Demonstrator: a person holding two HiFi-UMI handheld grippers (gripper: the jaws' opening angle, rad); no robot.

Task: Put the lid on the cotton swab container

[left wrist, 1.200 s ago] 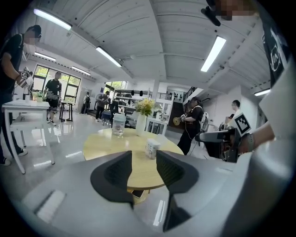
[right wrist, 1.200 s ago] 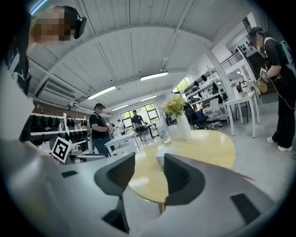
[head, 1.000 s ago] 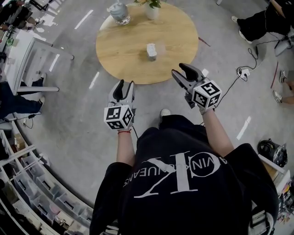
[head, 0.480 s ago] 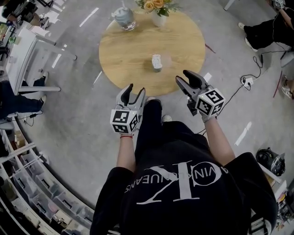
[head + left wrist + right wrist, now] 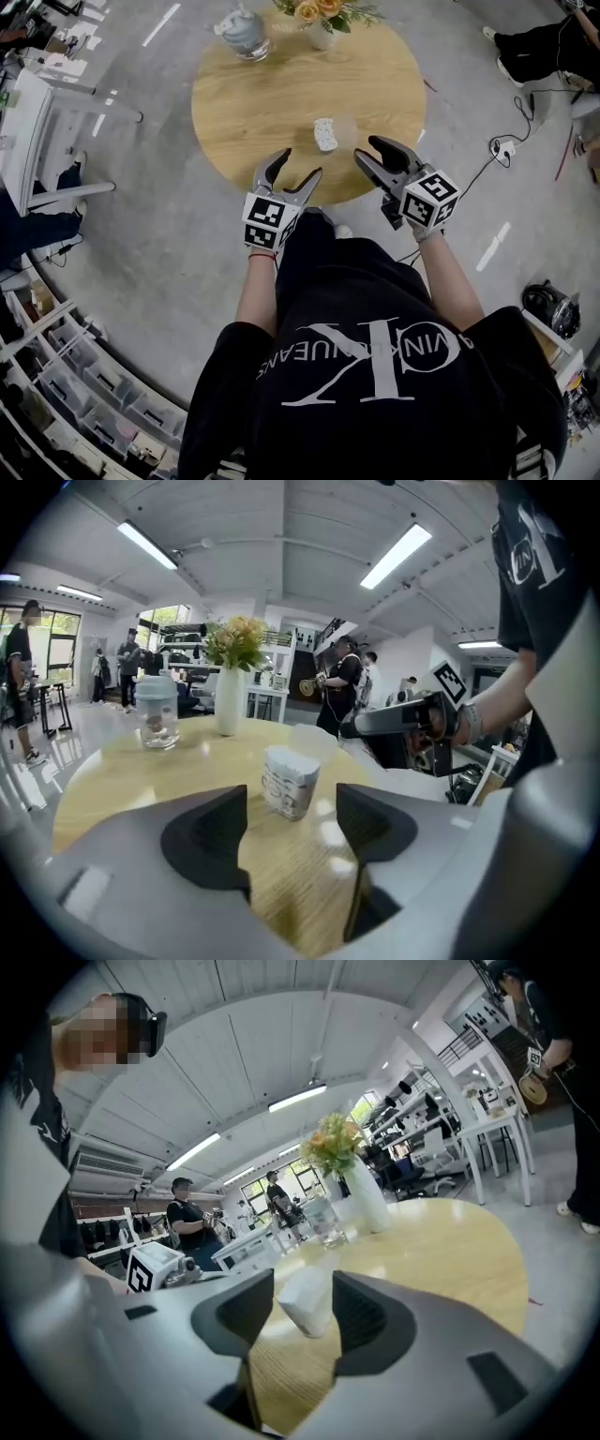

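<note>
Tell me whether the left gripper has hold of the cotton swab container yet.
No: the fingers of the left gripper are opening with nothing between them, and the cotton swab container stands apart on the table ahead.

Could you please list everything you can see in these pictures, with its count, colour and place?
table: one, round, light wood, in front of the person
cotton swab container: one, white with print, uncovered, near the table's near edge
lid: one, clear, on the table beside the container, to its right
jar: one, glass with a pale lid, far left of the table
vase: one, white, holding yellow flowers, far edge
power strip: one, white, on the floor at right
left gripper: one, grey, jaws opening, nothing between them, at the near edge
right gripper: one, grey, open, empty, right of the container
</note>
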